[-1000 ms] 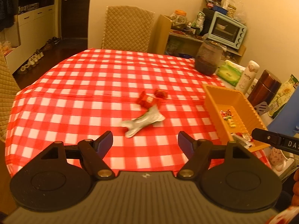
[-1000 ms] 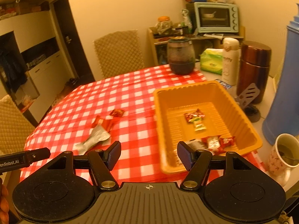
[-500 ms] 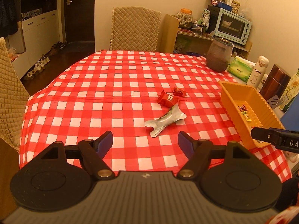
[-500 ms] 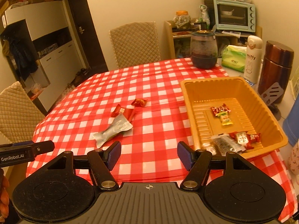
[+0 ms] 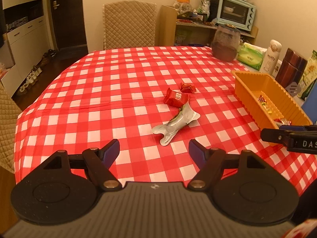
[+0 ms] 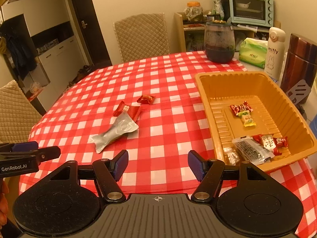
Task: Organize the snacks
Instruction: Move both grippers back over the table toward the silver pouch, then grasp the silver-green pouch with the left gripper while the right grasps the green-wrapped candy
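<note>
Three snacks lie loose on the red checked tablecloth: a silver pouch (image 5: 176, 124) (image 6: 116, 131), a red packet (image 5: 176, 97) (image 6: 127, 110) touching its far end, and a small red candy (image 5: 187, 87) (image 6: 146, 99) just beyond. An orange tray (image 5: 249, 95) (image 6: 206, 99) at the right holds several wrapped snacks. My left gripper (image 5: 154, 151) hangs open above the near edge, short of the pouch, nothing between its fingers. My right gripper (image 6: 158, 162) is open and empty too, between the pouch and the tray. Each gripper's tip shows at the edge of the other's view.
Behind the tray stand a dark glass jar (image 6: 219, 41), a green tissue pack (image 6: 252, 52), a white bottle (image 6: 275, 51) and a brown flask (image 6: 301, 65). A quilted chair (image 5: 128, 24) is at the far side, another (image 6: 13, 111) at the left. A shelf with a toaster oven (image 6: 250, 7) stands behind.
Both views swung and levelled out; the pouch and the tray shifted right in each picture. Both grippers sank a little toward the table. Their jaws kept the same width.
</note>
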The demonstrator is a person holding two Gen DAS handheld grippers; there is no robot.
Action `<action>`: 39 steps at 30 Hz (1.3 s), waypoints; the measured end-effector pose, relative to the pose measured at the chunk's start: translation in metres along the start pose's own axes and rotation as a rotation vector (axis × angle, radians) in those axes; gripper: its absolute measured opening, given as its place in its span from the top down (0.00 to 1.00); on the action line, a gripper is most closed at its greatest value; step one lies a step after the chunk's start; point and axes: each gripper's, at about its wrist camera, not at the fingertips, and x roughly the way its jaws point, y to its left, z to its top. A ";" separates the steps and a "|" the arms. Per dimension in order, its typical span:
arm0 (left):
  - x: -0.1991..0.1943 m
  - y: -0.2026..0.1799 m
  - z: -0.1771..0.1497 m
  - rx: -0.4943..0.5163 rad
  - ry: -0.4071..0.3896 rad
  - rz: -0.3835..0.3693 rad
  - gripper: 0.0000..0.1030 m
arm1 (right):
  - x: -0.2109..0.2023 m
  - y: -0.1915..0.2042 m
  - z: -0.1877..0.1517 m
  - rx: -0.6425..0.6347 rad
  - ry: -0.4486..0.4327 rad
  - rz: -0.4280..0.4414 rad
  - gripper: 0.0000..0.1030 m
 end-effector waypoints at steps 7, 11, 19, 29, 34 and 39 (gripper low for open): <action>0.020 0.000 0.000 0.034 0.017 -0.013 0.28 | 0.021 0.002 -0.001 -0.008 0.019 0.004 0.35; 0.031 0.001 0.000 0.047 0.024 -0.020 0.28 | 0.032 0.002 0.000 -0.010 0.025 0.000 0.35; 0.053 -0.001 0.002 0.095 0.020 -0.051 0.28 | 0.055 0.000 0.003 -0.019 0.034 -0.008 0.35; 0.091 -0.014 0.003 0.234 -0.011 -0.096 0.32 | 0.081 -0.005 -0.002 -0.027 0.048 -0.019 0.36; 0.106 -0.027 0.007 0.344 -0.034 -0.106 0.37 | 0.086 -0.013 -0.006 -0.006 0.056 -0.023 0.36; 0.123 -0.041 0.007 0.466 -0.042 -0.109 0.44 | 0.087 -0.009 -0.006 -0.023 0.047 -0.035 0.36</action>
